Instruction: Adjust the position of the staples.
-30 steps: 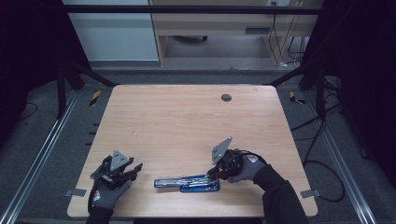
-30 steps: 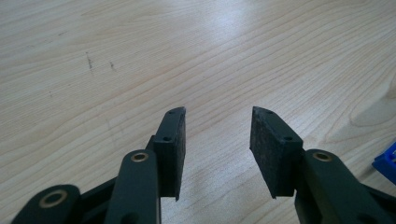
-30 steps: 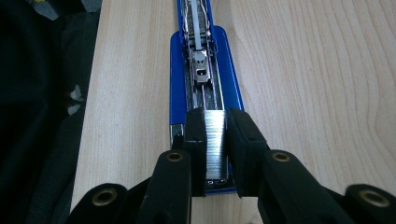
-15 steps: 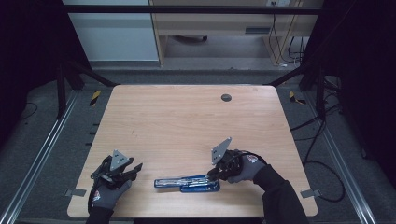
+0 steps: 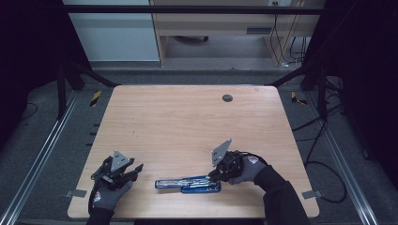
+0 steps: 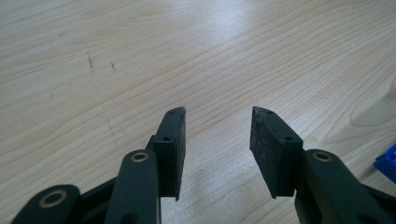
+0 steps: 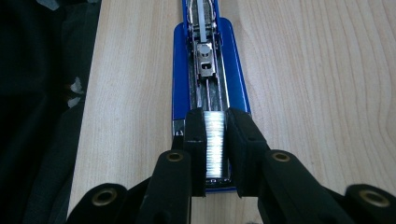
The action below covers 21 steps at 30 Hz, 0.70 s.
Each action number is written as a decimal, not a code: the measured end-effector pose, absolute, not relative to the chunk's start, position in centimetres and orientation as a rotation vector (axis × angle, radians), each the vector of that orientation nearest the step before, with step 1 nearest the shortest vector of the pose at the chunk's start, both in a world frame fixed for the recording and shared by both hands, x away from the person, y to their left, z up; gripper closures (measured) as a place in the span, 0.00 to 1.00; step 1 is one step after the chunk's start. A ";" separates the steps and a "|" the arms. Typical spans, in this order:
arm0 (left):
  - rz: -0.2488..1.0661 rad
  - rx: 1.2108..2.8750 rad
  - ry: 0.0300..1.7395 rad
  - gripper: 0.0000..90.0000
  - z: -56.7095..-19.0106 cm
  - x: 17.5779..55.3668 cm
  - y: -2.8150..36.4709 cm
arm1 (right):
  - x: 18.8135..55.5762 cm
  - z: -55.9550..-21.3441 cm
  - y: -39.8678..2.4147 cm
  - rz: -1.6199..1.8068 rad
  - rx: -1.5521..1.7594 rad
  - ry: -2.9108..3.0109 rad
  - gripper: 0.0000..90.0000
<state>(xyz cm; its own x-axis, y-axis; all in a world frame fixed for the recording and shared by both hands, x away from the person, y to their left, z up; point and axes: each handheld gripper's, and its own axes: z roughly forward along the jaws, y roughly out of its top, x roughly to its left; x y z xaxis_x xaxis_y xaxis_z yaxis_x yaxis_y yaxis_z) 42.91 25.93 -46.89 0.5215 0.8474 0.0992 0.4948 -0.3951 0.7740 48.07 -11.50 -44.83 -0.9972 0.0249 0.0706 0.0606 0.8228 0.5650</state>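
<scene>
- Loading a stapler at a pale wooden table (image 5: 187, 122): opened blue stapler (image 5: 187, 183) lying flat near the front edge, long axis running across the table, magazine channel facing up.
- Right gripper (image 7: 215, 140) clenched on a strip of staples (image 7: 215, 144), pads pressed to the strip's two long sides, strip poised over the near end of the blue stapler's open channel (image 7: 208, 88) (touching the rail or just above it: cannot tell).
- Left gripper (image 6: 217, 154) released, jaws standing wide apart with nothing between them, resting over bare wood well to the left of the stapler; a blue corner (image 6: 386, 163) just visible at the right edge of the left gripper view.
- From above, left gripper (image 5: 126, 169) and right gripper (image 5: 217, 173) seen at opposite ends of the work, gloved hands coming in from the bottom.
- Handling, as judged: strip light, thin and brittle (glued staples, likely to snap if bent or squeezed hard); best held by the flat sides, as now, and kept in line with the rail.
- Stapler itself stiff, fairly heavy and slick; likely to slide when pushed, so worth steadying by the blue base with the free gripper.
</scene>
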 end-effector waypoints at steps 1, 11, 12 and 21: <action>0.644 2.061 1.088 0.62 -46.9 42.9 25.9 | 48.1 -44.8 -11.5 -0.915 -0.068 -2.941 0.88; 0.644 2.062 1.088 0.62 -46.9 42.9 25.9 | 48.1 -44.8 -11.5 -0.903 -0.099 -2.949 0.83; 0.644 2.062 1.088 0.62 -46.9 42.9 25.9 | 48.0 -44.8 -11.5 -0.907 -0.113 -2.947 0.82; 0.641 2.067 1.085 0.62 -46.9 42.9 25.9 | 48.0 -44.7 -11.7 -0.955 -0.120 -2.933 0.83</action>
<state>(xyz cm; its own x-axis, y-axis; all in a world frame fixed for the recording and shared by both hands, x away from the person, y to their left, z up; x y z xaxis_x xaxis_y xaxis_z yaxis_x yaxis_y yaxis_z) 42.93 25.89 -46.91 0.5250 0.8452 0.1003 0.4955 -0.3993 0.7714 48.03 -11.73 -44.74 -0.9955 0.0570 0.0762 0.0909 0.8058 0.5851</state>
